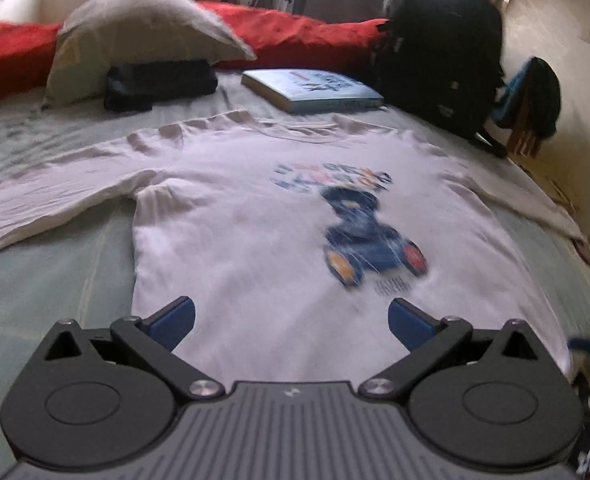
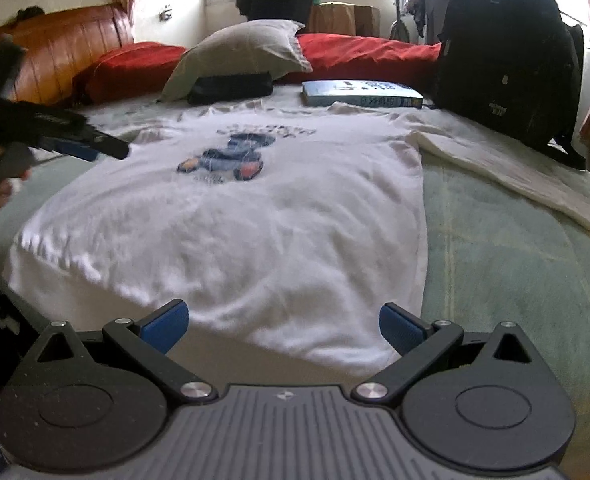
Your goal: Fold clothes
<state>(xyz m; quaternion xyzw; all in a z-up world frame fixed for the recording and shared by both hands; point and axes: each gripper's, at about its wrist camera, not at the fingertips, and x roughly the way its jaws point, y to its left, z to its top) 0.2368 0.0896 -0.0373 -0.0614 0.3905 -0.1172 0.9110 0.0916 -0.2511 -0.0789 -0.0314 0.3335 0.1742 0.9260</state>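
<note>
Shirt (image 1: 247,216), white, long-sleeved, spread flat print-up on bed (image 1: 55,280), sleeves out, ready for folding. Left gripper (image 1: 291,320) and right gripper (image 2: 281,322): jaws spread, empty, poised near hem.

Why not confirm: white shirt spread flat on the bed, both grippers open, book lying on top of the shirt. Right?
One thing is off. The book lies on the bed beyond the collar of the shirt, not on it; the right wrist view shows this. The left gripper and right gripper are open.
</note>
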